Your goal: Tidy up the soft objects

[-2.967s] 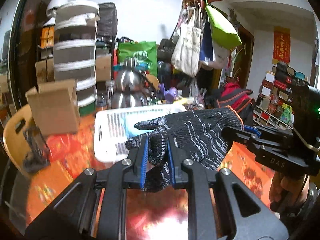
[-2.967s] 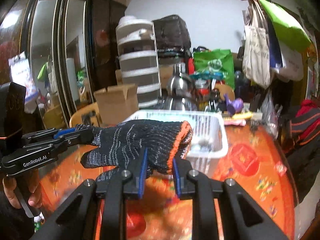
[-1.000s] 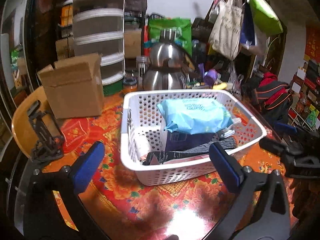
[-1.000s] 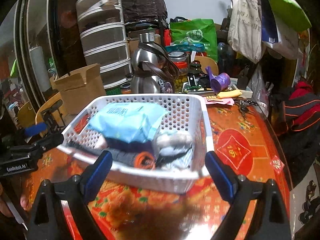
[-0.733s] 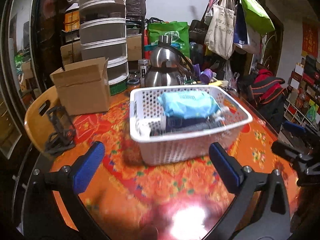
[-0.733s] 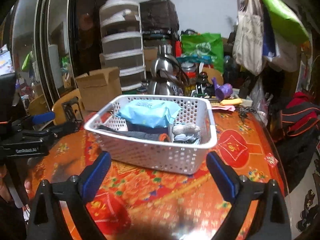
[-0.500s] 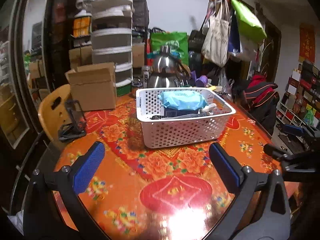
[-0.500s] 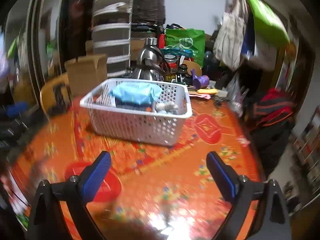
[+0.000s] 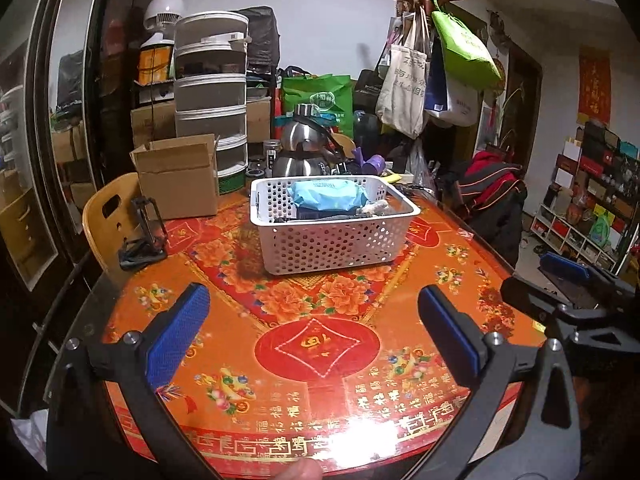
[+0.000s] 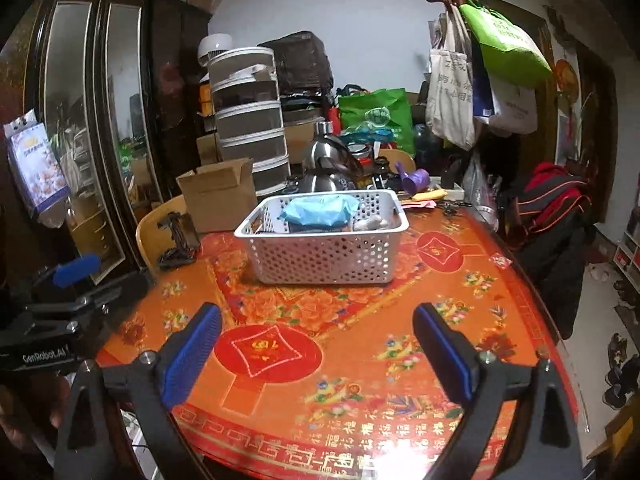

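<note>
A white perforated basket stands on the red and orange table. It holds a light blue soft pack, a dark glove and other soft items. It also shows in the right wrist view, with the blue pack on top. My left gripper is open and empty, well back from the basket near the table's front edge. My right gripper is open and empty, also back near the front edge.
A cardboard box and a black stand sit at the table's left, beside a yellow chair. A steel kettle, stacked drawers and hanging bags crowd the back. A red and black jacket lies at the right.
Both grippers let go of the black glove, which now lies in the basket, opened wide, and pulled back from the basket toward the table's front edge.
</note>
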